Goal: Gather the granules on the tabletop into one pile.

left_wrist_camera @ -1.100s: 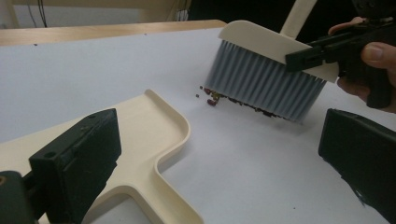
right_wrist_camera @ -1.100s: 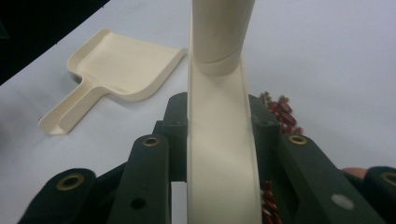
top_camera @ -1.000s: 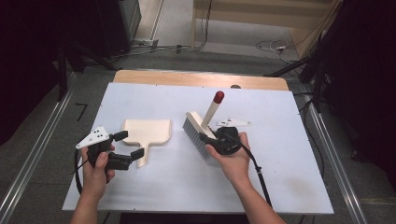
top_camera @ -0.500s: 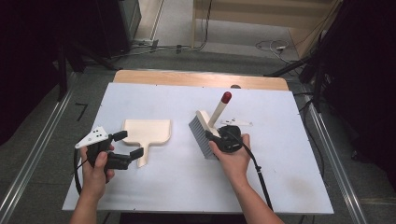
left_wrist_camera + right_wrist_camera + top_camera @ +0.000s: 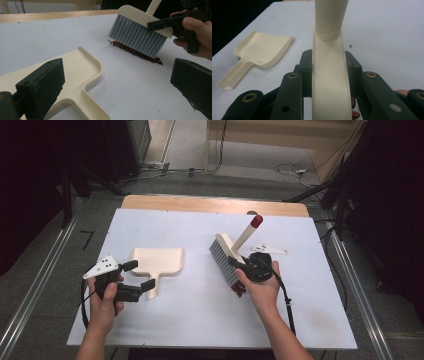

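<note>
One row of red beans (image 5: 136, 52) lies under the brush (image 5: 225, 260) gripped by my right hand-held gripper (image 5: 243, 270), dustpan (image 5: 156, 261) leftward beside my open left hand-held gripper (image 5: 136, 276).

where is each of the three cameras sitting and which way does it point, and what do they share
High view: above the near edge of the table, looking forward and down; both forearms and grippers come in from below.
Left gripper view: rides the left gripper, looking low across the dustpan to the brush and beans; its open jaws frame it.
Right gripper view: rides the right gripper, looking along the brush it clamps.
Shared: all three show the brush and dustpan.
</note>
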